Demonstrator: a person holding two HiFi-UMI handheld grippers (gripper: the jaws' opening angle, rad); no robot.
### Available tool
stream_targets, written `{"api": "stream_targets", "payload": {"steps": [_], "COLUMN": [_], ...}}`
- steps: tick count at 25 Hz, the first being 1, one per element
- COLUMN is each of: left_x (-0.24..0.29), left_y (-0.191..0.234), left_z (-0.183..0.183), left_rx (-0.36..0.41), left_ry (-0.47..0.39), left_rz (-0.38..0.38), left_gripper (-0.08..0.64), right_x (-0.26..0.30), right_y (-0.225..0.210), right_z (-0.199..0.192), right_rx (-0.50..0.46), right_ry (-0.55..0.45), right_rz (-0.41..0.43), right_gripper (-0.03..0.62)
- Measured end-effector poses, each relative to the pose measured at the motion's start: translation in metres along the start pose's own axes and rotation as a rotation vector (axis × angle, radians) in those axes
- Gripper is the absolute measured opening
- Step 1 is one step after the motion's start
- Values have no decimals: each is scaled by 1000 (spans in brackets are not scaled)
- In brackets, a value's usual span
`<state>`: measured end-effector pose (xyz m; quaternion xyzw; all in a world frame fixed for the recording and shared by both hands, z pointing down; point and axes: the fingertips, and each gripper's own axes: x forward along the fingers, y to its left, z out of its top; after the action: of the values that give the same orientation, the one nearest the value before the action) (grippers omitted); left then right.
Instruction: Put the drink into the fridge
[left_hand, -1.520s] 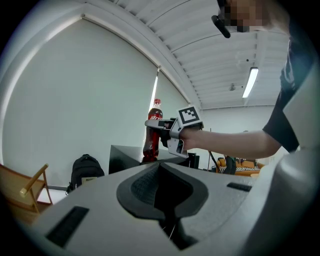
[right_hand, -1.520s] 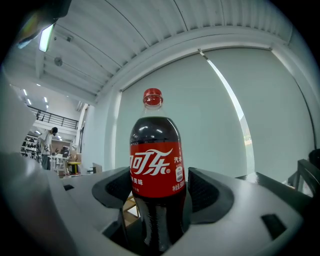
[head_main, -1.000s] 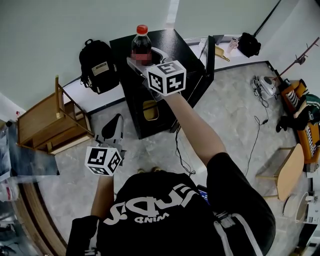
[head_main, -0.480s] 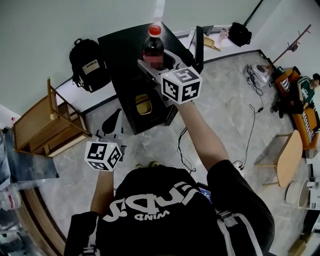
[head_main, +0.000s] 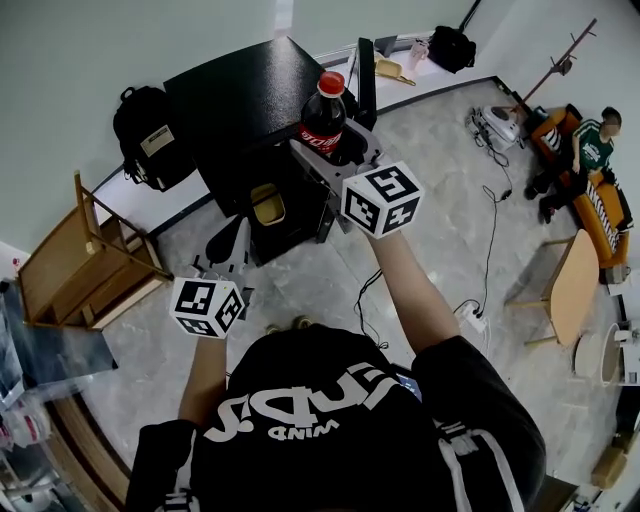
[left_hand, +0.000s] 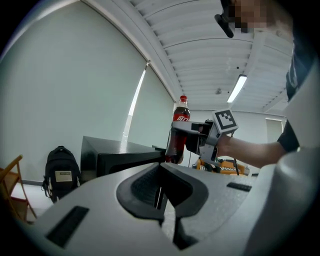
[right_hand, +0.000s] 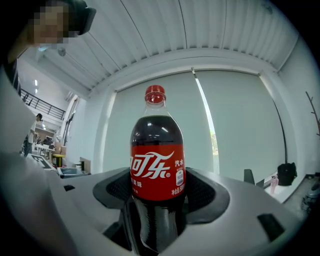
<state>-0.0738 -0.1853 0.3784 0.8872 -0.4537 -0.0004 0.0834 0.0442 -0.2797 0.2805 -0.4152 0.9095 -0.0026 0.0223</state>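
A cola bottle (head_main: 323, 118) with a red cap and red label stands upright between the jaws of my right gripper (head_main: 337, 152), which is shut on its lower body. It is held over the right front corner of the black fridge (head_main: 235, 100). The fridge door (head_main: 366, 68) stands open to the right, and a yellow item (head_main: 265, 205) shows inside. In the right gripper view the bottle (right_hand: 157, 170) fills the middle, with the right gripper (right_hand: 157, 205) clamped round it. My left gripper (head_main: 232, 235) hangs lower left, in front of the fridge. Its jaws (left_hand: 161, 172) are shut with nothing in them.
A black backpack (head_main: 140, 135) leans against the wall left of the fridge. A wooden chair (head_main: 85, 255) stands further left. Cables (head_main: 487, 265) trail over the floor at right, near a round wooden table (head_main: 570, 290). A person (head_main: 588, 145) sits far right.
The right gripper has carried the bottle from over the fridge's top toward its right front corner, nearer me. The left gripper has barely moved.
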Motion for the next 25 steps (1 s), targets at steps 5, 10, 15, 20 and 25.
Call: {"api": "stream_targets", "payload": {"steps": [5,10,15,20,25], "left_x": [6,9,11,16,26], "left_y": [-8,-6,9,21,29], "left_z": [-5,-16,-41,-67,-93], "left_rx": [10,15,4,9,23], "left_ry": [18,28,41,42,38], "left_rz": [-30,-28,-11,-3,-5], "left_gripper": [8,8,8,8,8], "right_x": [-22,-36,-35,-27,-8], "right_y": [0,0,5,11,10], "right_z": [-31,-74,-132,-194,-250], "right_rx": [11,26,59,84,113], "right_ry": [-2,23,53,92,120], "right_rz": [-35,-60,-63,-45,-32], "right_gripper": [328,328,328,328,328]}}
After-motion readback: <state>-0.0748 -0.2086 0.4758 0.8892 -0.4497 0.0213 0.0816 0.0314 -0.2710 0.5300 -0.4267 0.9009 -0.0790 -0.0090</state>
